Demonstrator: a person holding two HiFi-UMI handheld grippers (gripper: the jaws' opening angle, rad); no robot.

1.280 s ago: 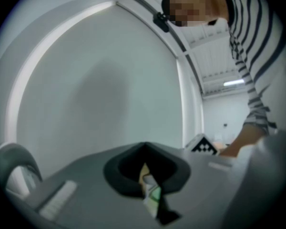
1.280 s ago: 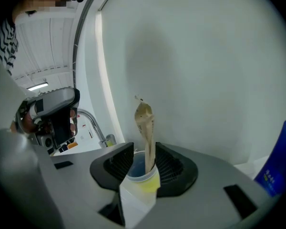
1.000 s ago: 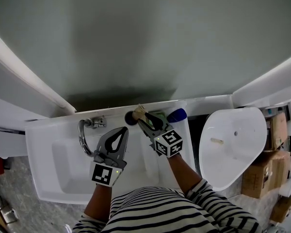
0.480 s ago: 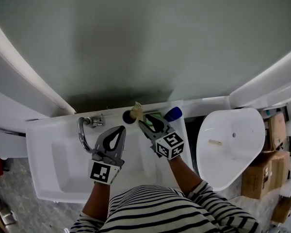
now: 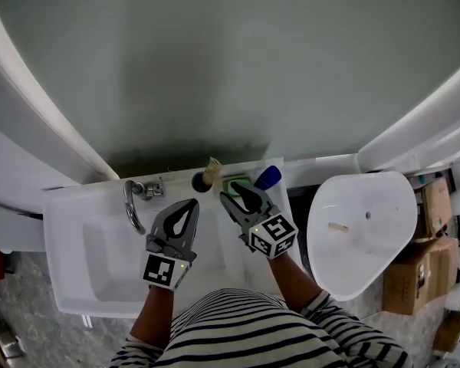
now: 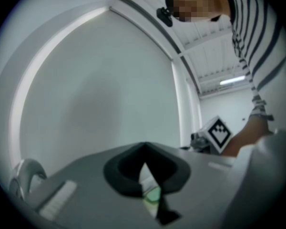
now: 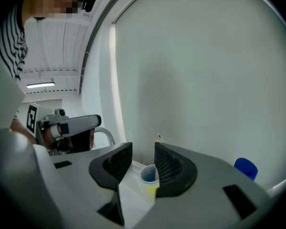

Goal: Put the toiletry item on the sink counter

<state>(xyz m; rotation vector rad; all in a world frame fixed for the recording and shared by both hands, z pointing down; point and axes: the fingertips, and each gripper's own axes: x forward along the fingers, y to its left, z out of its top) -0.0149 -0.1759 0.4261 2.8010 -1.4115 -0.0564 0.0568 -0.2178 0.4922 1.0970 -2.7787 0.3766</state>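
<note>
A beige toiletry item (image 5: 211,170) stands tilted in a dark cup (image 5: 199,182) on the back ledge of the white sink counter (image 5: 69,213), by the wall. My right gripper (image 5: 230,197) hovers just in front of it, open and empty. Its own view shows the blue-rimmed cup (image 7: 149,174) beyond the right gripper (image 7: 143,152), with the item's tip (image 7: 158,137) poking up behind. My left gripper (image 5: 191,205) hangs over the basin beside it, shut on nothing; in its own view the left gripper (image 6: 144,146) has its jaws together.
The chrome faucet (image 5: 133,204) curves over the basin at the left. A green object (image 5: 234,183) and a blue cap (image 5: 267,177) sit on the ledge near the cup. A white toilet (image 5: 359,228) and cardboard boxes (image 5: 420,278) stand to the right.
The right gripper, whose tips were at the beige item, has drawn back towards me; the item stays in the cup. The left gripper has hardly moved.
</note>
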